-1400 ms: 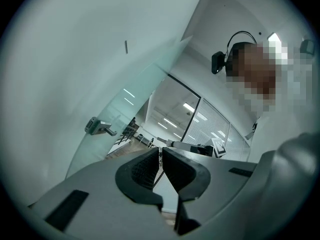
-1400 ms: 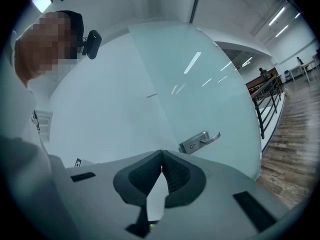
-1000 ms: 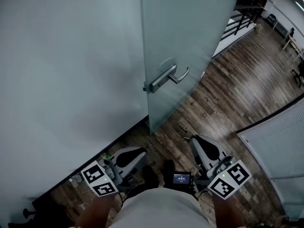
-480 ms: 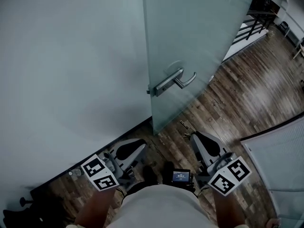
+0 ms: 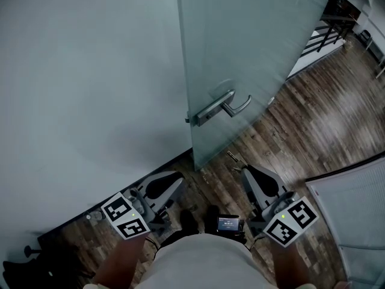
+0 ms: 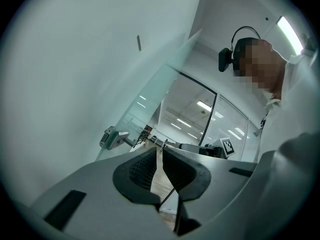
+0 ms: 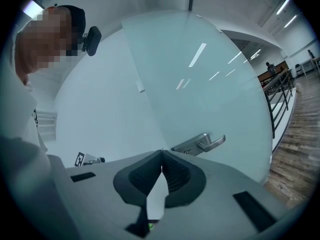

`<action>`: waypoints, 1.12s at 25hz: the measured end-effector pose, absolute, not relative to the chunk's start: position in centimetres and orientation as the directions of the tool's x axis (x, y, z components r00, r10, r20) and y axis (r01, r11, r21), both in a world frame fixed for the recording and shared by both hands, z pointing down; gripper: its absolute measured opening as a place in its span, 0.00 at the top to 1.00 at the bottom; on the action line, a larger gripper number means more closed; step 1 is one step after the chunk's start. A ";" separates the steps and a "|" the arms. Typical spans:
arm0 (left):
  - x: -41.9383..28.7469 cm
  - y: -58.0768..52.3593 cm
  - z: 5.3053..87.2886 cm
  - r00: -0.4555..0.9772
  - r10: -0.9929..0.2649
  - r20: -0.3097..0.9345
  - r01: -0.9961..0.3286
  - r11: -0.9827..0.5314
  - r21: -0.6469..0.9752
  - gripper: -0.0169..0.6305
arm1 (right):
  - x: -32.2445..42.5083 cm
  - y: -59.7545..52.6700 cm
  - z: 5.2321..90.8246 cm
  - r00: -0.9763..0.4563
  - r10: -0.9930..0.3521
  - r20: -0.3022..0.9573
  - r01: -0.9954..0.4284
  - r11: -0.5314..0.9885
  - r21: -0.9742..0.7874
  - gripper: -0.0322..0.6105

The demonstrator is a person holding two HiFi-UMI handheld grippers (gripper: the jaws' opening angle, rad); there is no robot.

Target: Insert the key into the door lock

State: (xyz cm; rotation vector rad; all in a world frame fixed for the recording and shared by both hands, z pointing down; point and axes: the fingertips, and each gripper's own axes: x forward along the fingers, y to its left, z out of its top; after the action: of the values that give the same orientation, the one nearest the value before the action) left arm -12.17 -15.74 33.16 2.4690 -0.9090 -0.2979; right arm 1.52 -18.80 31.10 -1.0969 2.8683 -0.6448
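Note:
The frosted glass door (image 5: pixel 252 47) stands edge-on ahead, with a silver lever handle (image 5: pixel 219 108) on a long plate; the same handle (image 7: pixel 202 143) shows in the right gripper view. My right gripper (image 5: pixel 245 172) is held low in front of the door, shut, with a small brass key (image 5: pixel 232 156) sticking out of its tips toward the door's bottom corner. In its own view the right gripper (image 7: pixel 161 153) has its pads meeting. My left gripper (image 5: pixel 174 182) is beside the wall, shut and with nothing in it. In the left gripper view its pads (image 6: pixel 145 166) nearly touch, and the handle (image 6: pixel 114 138) lies ahead on the left.
A white wall (image 5: pixel 78 89) fills the left. Dark wood floor (image 5: pixel 301 119) runs right of the door to a black railing (image 5: pixel 334 14). A pale slatted panel (image 5: pixel 358 215) stands at the lower right. A small screen device (image 5: pixel 229 223) sits at the person's waist.
The handle has slid down and to the right in the head view as the person shifted along the door. Both grippers stay shut, low in front of the person.

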 end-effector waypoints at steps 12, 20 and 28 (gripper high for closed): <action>-13.2 -19.5 34.0 0.706 -0.708 0.024 -0.632 -0.614 0.472 0.91 | 1.3 -21.9 32.3 -0.760 -0.631 0.157 -0.639 0.679 -0.361 0.93; -13.3 -21.8 34.6 0.686 -0.726 0.057 -0.665 -0.593 0.453 0.85 | 1.1 -23.9 33.4 -0.763 -0.623 0.173 -0.637 0.681 -0.360 0.93; -13.5 -23.8 35.5 0.674 -0.734 0.083 -0.682 -0.574 0.453 0.83 | 0.5 -25.6 34.9 -0.766 -0.610 0.201 -0.638 0.686 -0.350 0.93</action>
State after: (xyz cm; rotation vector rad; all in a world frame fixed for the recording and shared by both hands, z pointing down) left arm -13.53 -23.76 35.51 2.4361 -1.1004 -0.1566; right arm 0.53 -25.60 34.88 -1.0923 2.9469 -0.6534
